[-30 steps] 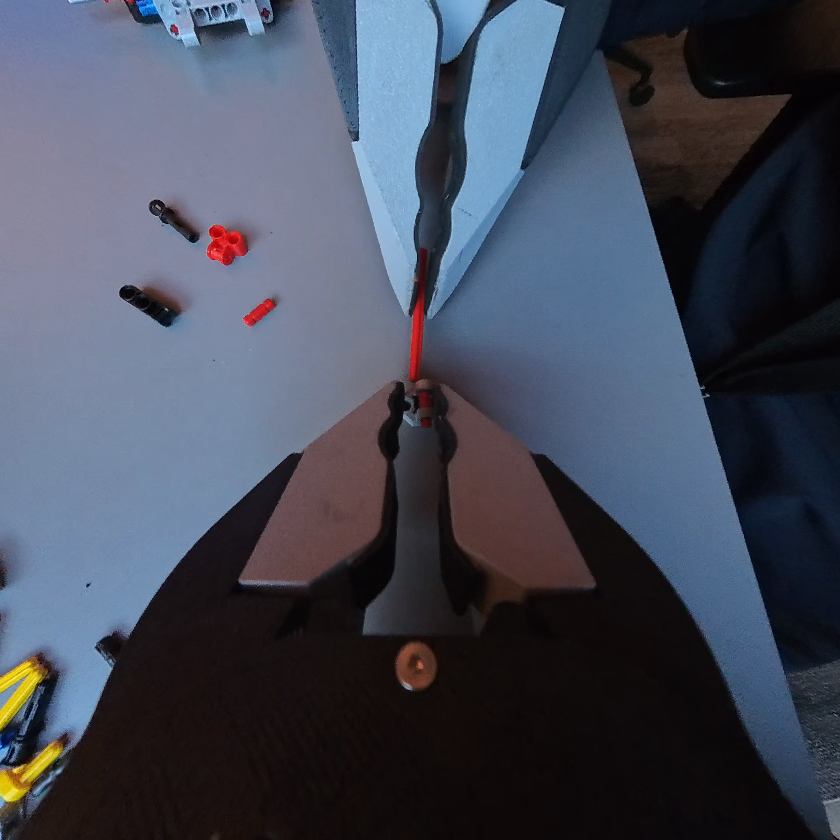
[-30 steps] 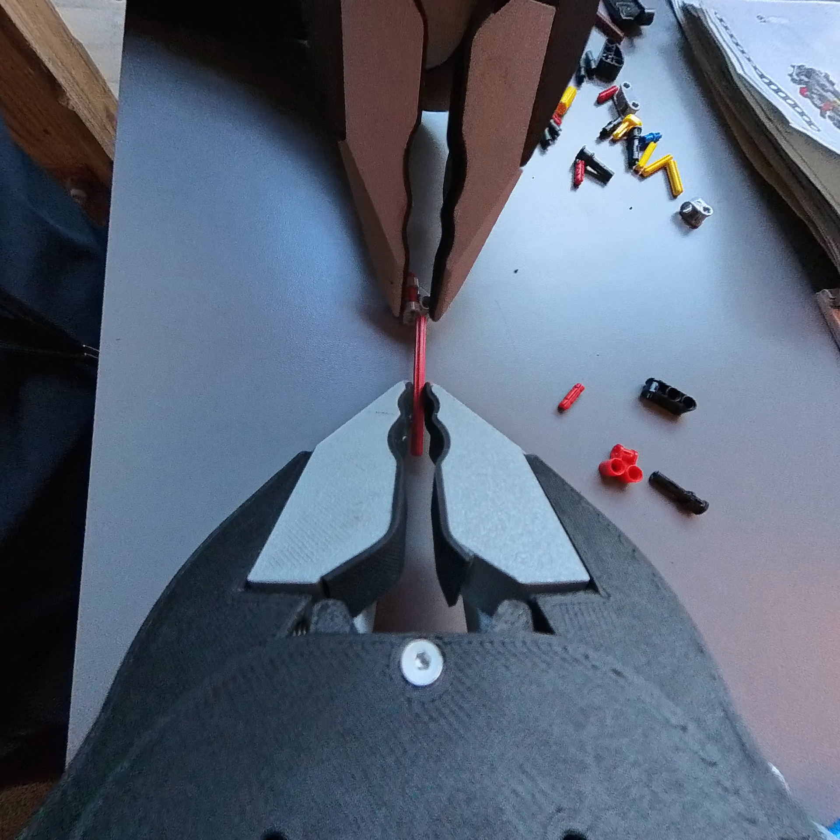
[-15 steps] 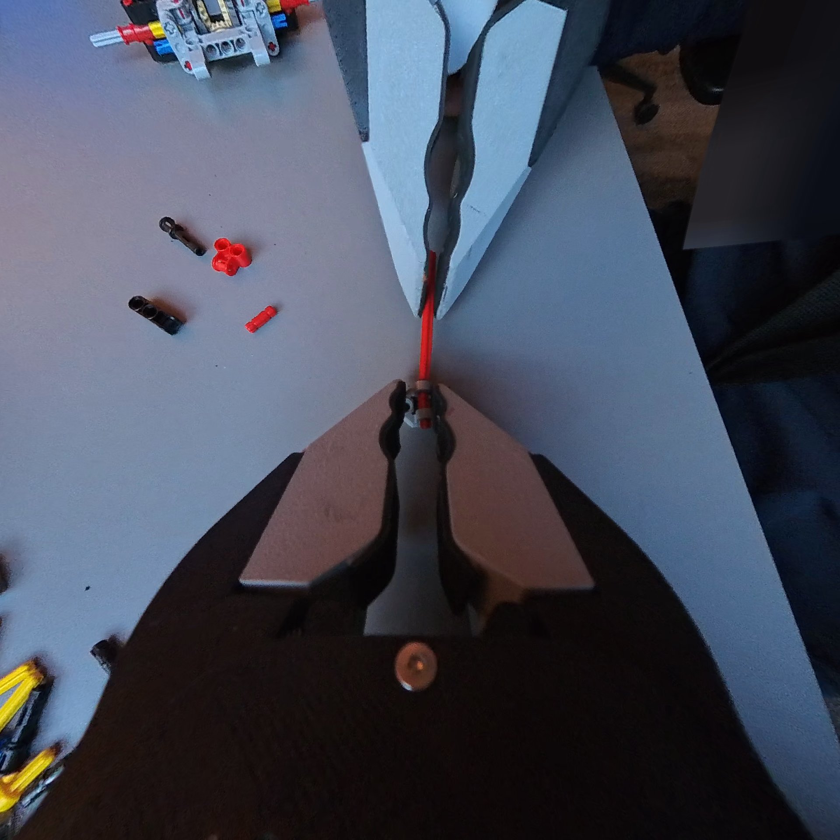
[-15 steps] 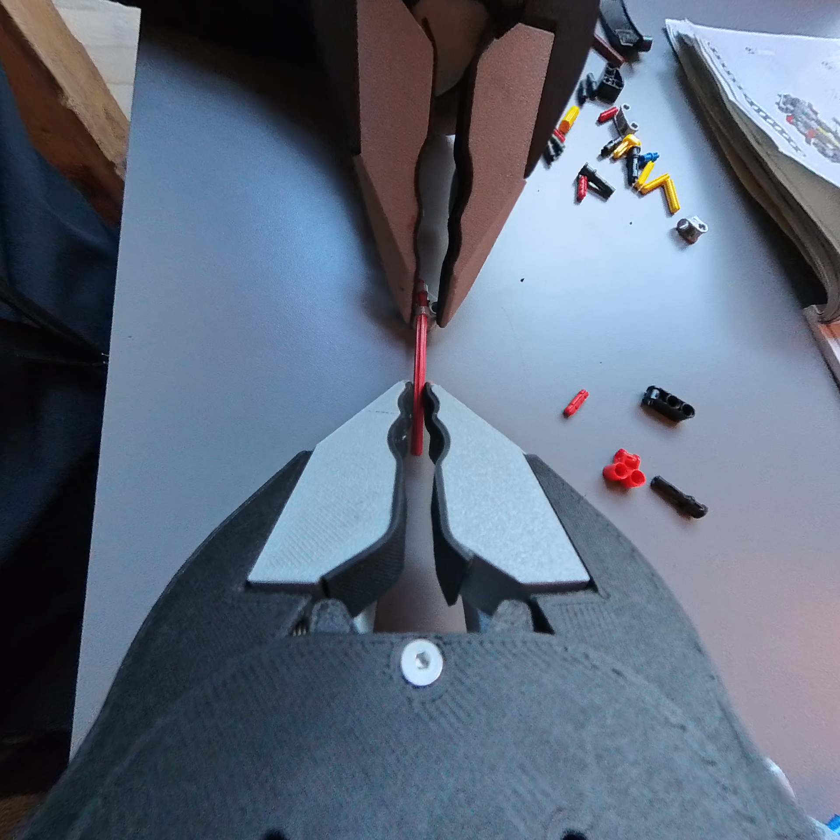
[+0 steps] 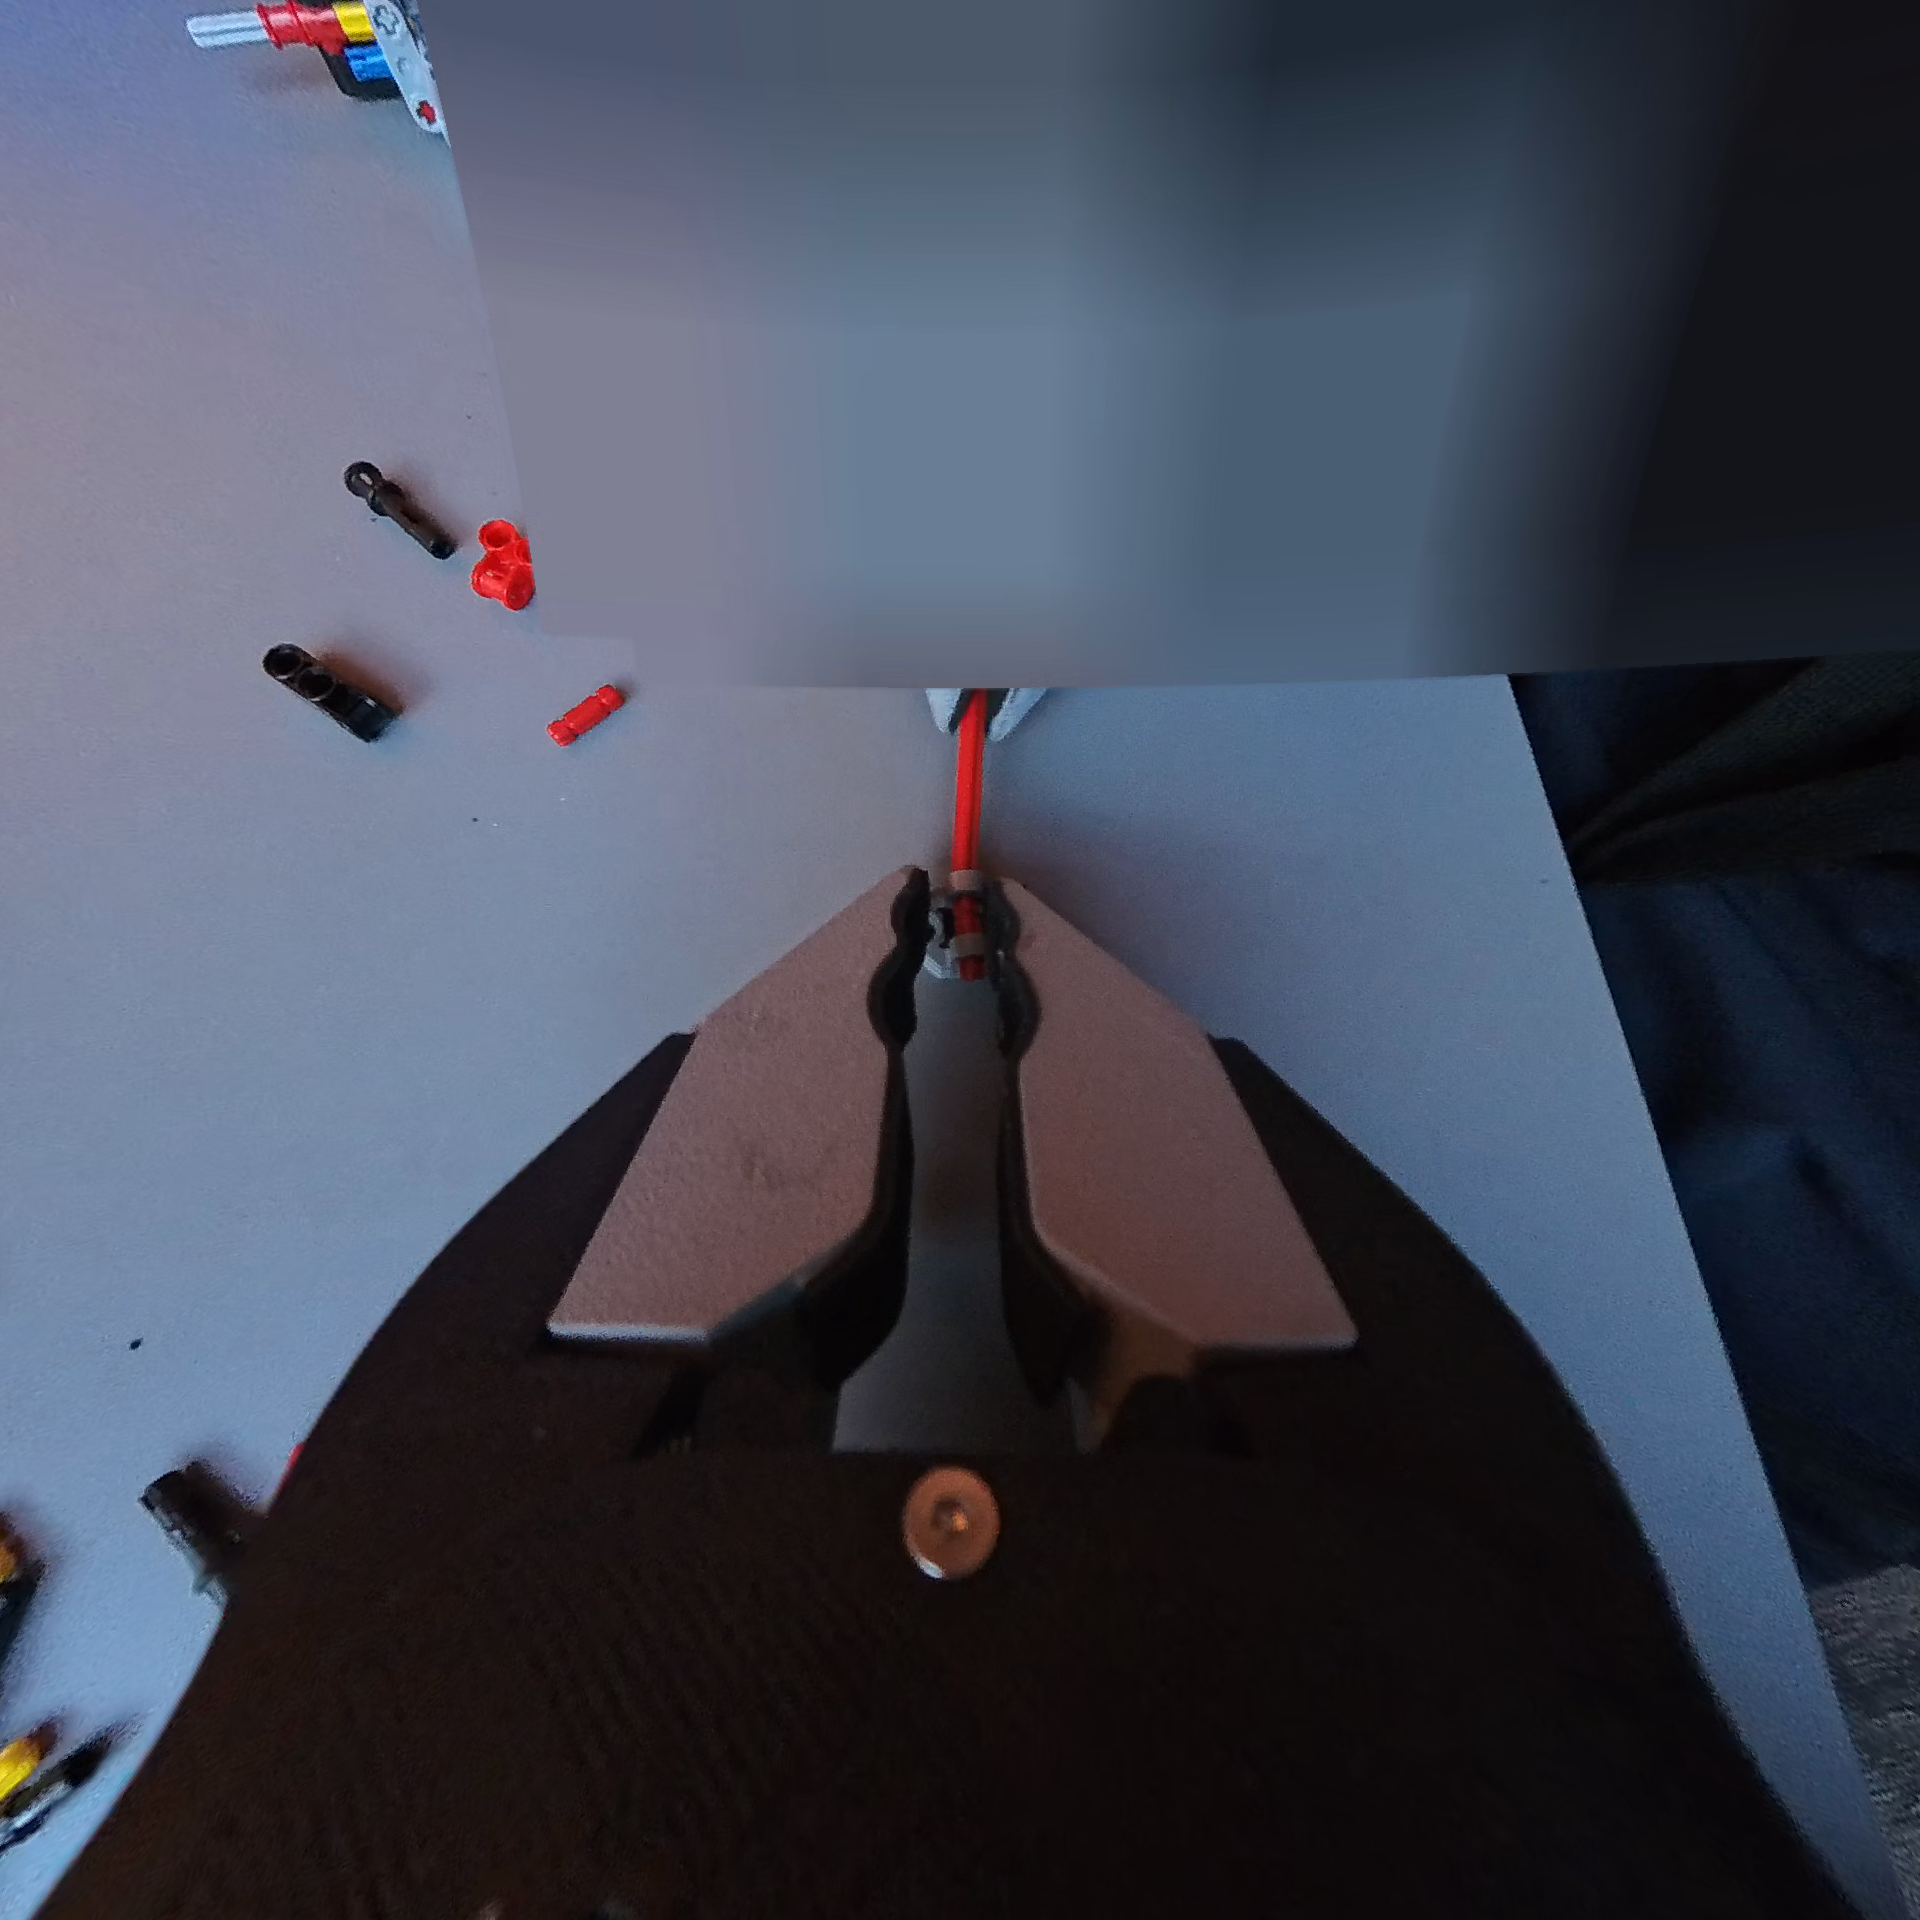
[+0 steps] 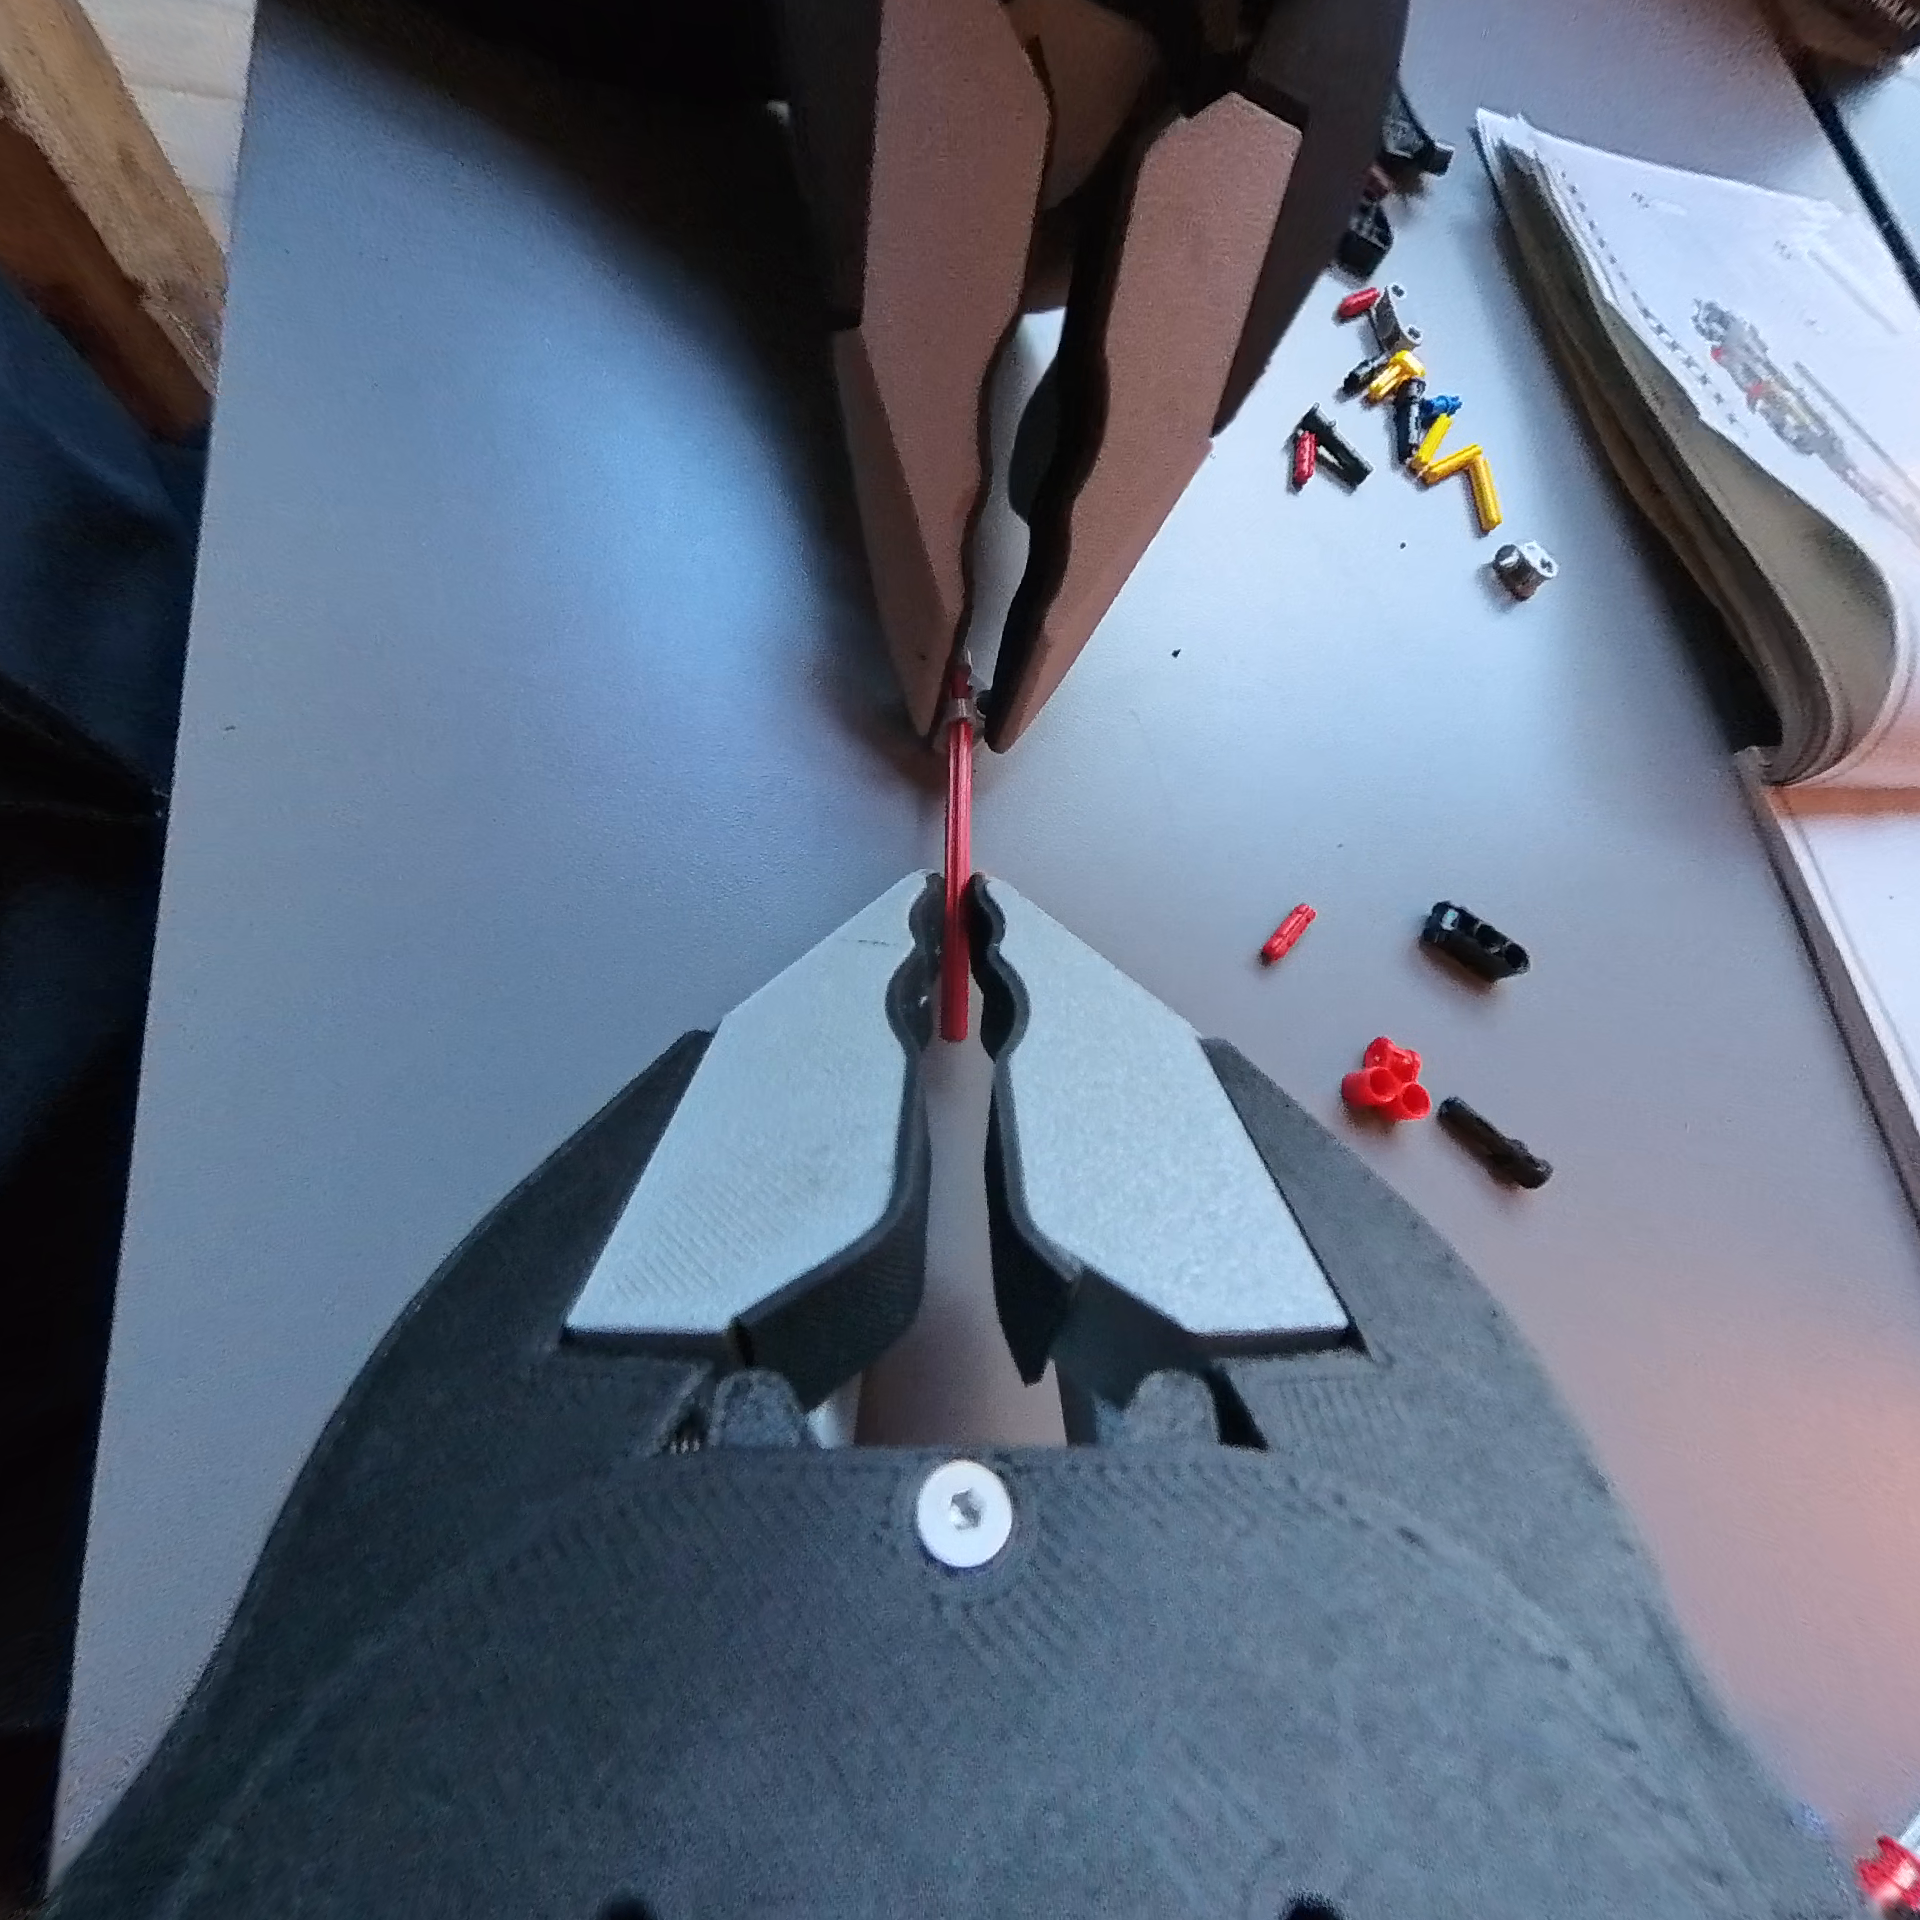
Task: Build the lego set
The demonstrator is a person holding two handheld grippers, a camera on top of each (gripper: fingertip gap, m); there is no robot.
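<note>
We are holding a thin red axle between our two grippers, just above the grey table. Our right gripper is clamping one end of it, both dark pads pressing against the rod so that a short length is running back between them. Our left gripper is closing on a small grey connector piece with pale collars, through which the far end of the axle is passing; its fingers are standing only slightly apart, the width of that piece, and the pads are lying against its sides. In the left wrist view a blurred patch is covering most of the right gripper, leaving only its tips showing. As we judge it, the rod and the connector are sitting lined up along one straight line, the rod's tip reaching through the connector. Off to one side on the table we are seeing a short red pin, a black two-hole connector, a red three-lobed piece and a black pin, well apart from both grippers, with an open booklet at the table's edge.
</note>
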